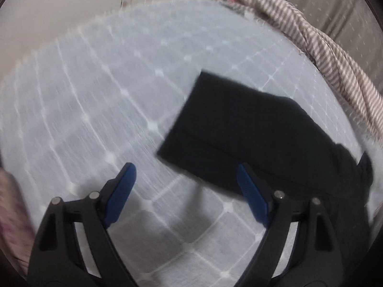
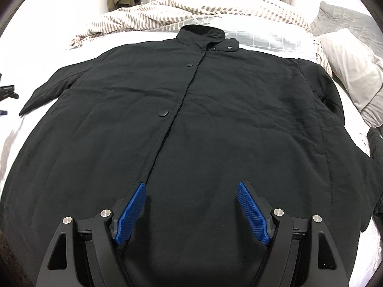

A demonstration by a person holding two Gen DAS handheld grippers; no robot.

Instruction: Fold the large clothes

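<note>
A black coat (image 2: 191,124) lay spread flat, front side up, on the bed (image 2: 47,33), its collar (image 2: 203,34) at the far end and its snap-buttoned placket running down the middle. One sleeve (image 2: 45,91) stretched out to the left across the pale bedcover, and the other (image 2: 332,100) lay along the right edge of the body.

The right gripper (image 2: 191,211) hung above the lower part of the coat with its blue pads (image 2: 130,214) spread wide and nothing between them. The left gripper (image 1: 185,193) was likewise released and empty, its jaws apart over the white grid-patterned bedcover (image 1: 107,83), just beside the squared cuff end of the coat's sleeve (image 1: 229,129); that view was blurred.

A striped duvet (image 2: 148,16) was bunched at the head of the bed, with grey pillows (image 2: 347,71) to the right of the coat.
</note>
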